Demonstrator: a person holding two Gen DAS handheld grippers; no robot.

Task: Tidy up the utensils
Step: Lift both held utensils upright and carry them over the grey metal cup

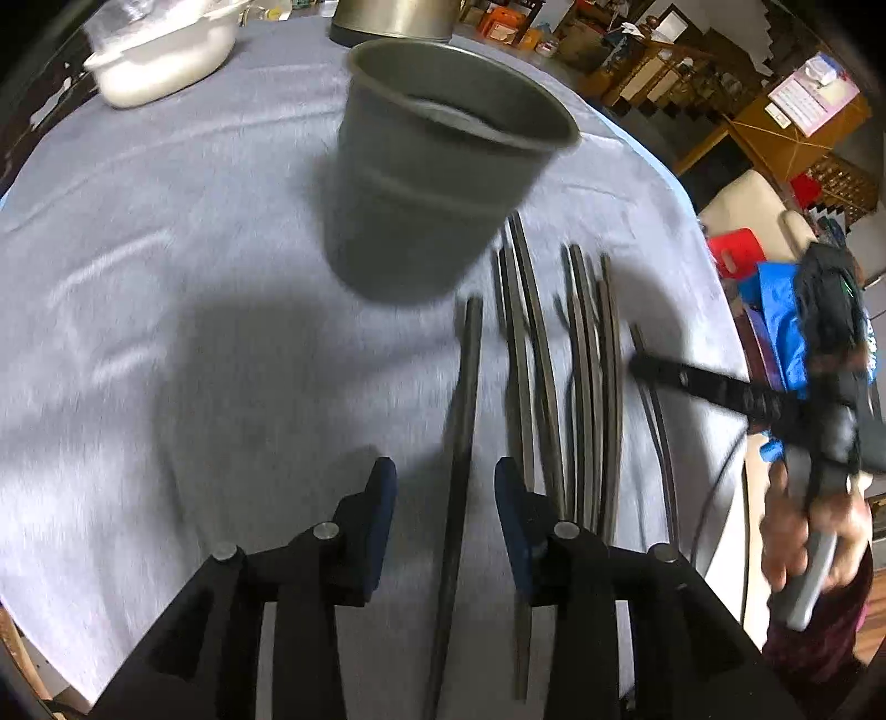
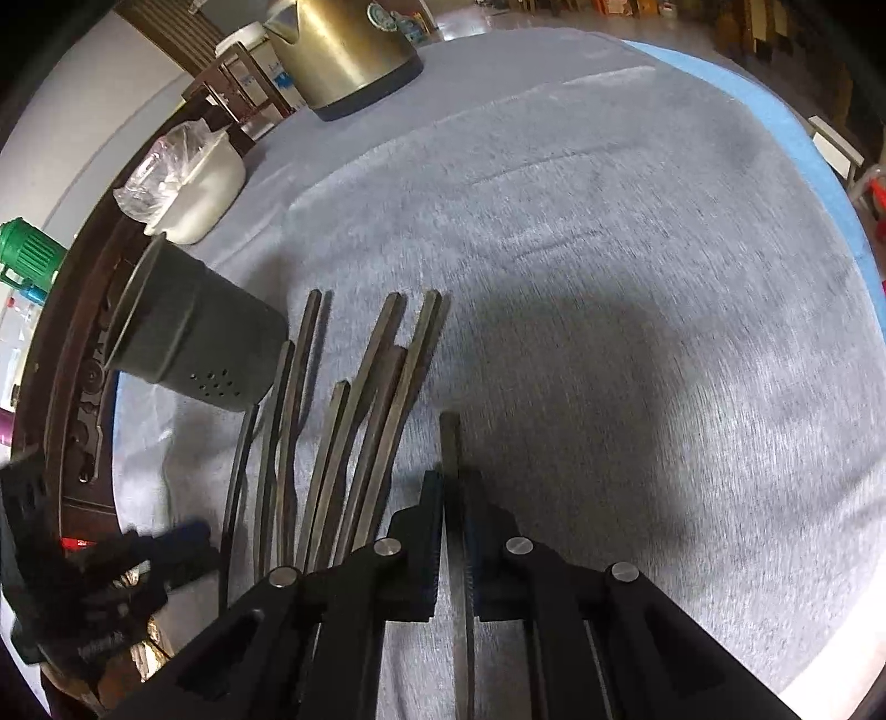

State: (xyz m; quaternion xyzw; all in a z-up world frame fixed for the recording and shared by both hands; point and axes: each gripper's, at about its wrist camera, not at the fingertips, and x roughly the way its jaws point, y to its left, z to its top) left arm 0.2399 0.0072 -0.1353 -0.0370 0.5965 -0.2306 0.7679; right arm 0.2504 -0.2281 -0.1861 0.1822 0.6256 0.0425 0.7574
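Pinching one chopstick [image 2: 455,443], right claw [image 2: 454,498]; left claw [image 1: 446,487] parted, straddling loose chopstick [image 1: 465,399]; holder [image 2: 194,343] holes right-view only.

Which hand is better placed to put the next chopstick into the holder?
Right. The right gripper is shut on a chopstick. The left gripper is open, straddling another without gripping, though nearer the holder.

Desk [image 2: 637,221] is covered by a grey cloth with a blue layer showing at its far right edge. A brass-coloured kettle [image 2: 354,50] stands at the desk's far edge. A white bowl [image 2: 205,188] holding clear plastic wrap sits left of the kettle, near the desk's left rim. A green ribbed container [image 2: 30,255] stands off the desk, left of the bowl.
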